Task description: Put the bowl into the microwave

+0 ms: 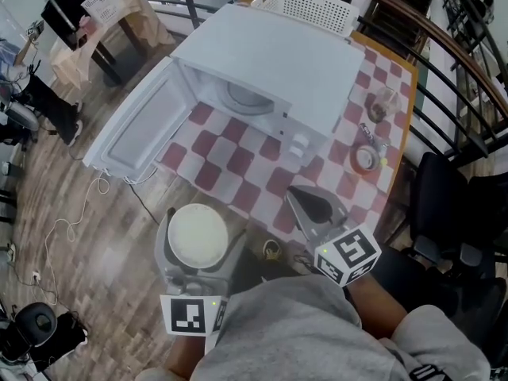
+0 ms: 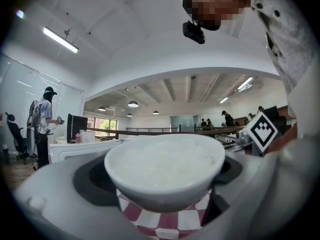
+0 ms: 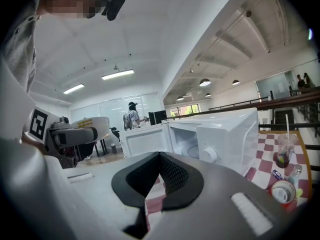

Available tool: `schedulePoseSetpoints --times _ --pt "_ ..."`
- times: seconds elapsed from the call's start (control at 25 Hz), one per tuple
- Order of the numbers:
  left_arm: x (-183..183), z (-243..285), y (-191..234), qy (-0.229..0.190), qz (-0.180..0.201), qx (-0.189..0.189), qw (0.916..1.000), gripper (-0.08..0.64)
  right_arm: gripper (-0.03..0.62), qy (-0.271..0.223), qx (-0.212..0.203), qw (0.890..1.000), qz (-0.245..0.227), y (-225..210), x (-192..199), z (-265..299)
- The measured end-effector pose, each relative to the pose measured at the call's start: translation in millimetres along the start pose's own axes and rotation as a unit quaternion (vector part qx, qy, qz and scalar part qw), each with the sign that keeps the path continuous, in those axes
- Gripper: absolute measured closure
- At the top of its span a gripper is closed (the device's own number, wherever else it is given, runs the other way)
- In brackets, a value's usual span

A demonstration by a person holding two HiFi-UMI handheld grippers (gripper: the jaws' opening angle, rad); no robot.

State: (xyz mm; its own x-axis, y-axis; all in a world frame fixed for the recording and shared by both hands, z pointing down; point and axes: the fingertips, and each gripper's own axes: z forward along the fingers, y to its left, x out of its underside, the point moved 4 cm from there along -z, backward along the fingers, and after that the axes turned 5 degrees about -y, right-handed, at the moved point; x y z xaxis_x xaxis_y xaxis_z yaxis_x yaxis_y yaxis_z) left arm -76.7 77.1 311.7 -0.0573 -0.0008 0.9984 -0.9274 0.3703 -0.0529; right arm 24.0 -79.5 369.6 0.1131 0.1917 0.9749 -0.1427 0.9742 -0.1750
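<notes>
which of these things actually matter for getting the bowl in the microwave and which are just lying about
For the job:
bowl, clamped in the left gripper
microwave, its door open
right gripper, shut and empty

Just lying about:
white basket behind the microwave
plastic cup with a straw
red round item on the checked cloth

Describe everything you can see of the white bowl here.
The bowl is plain white, round and glossy, ceramic by its look. It sits upright, clamped at both sides by the left claw, near the edge of the table, short of the open microwave. Its inside looks white; contents cannot be told.
</notes>
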Motion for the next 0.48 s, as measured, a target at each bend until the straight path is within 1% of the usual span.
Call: schedulePoseSetpoints --times 0.24,0.48 --pt "3 13 9 -0.001 -0.008 0.014 0.9999 0.035 0.594 0.009 0.006 1.0 -0.008 1 -2 13" --pt "11 39 31 0.003 -0.008 0.04 0.9992 0.035 0.594 0.014 0.031 0.999 -0.002 -7 1 35"
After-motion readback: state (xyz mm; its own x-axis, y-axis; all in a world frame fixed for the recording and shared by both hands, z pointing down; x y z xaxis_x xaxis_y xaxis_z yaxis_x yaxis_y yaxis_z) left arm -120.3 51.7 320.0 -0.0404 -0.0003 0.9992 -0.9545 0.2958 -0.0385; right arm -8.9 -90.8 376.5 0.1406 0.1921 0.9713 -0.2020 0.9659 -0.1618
